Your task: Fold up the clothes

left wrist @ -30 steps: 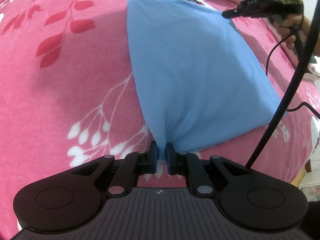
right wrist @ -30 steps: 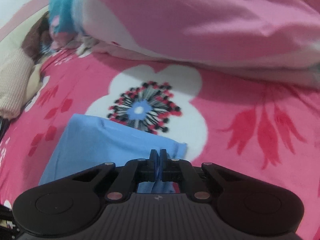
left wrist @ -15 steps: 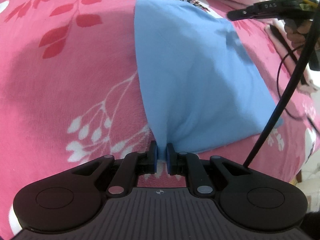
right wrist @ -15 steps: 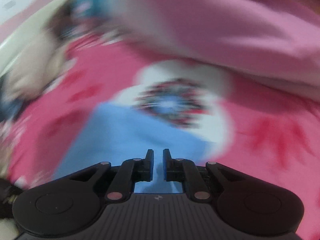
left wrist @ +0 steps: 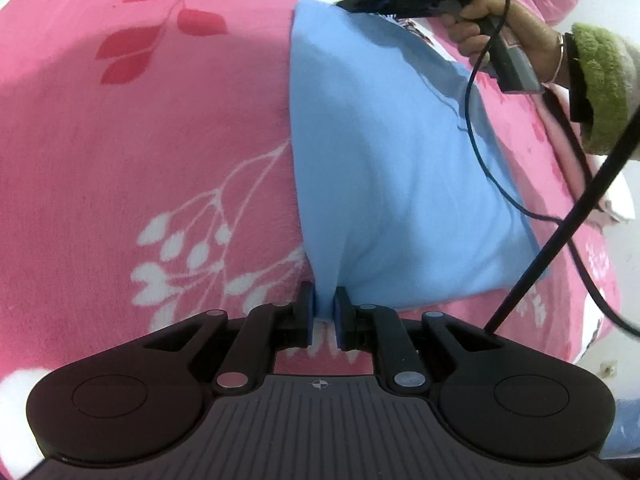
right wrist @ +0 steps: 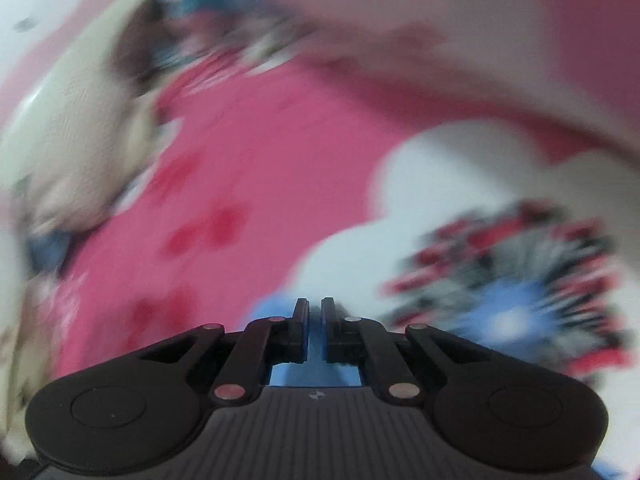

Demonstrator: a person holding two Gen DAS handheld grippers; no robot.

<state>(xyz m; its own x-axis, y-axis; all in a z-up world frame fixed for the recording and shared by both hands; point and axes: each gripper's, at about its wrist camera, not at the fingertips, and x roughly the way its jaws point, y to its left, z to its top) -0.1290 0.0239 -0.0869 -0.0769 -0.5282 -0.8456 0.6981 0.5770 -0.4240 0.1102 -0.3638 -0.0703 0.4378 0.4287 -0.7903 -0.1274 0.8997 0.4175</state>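
On the fleecy pink blanket (left wrist: 160, 184) — smooth, folded blue cloth (left wrist: 392, 184).

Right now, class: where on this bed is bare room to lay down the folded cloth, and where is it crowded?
Free: the pink floral blanket left of the blue cloth. Crowded: the cloth's right side, where a black cable trails, and its far corner, where the right gripper and hand work.

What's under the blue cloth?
The pink flowered blanket lies under the blue cloth and shows all around it. Anything else beneath stays hidden; the cloth covers that patch.
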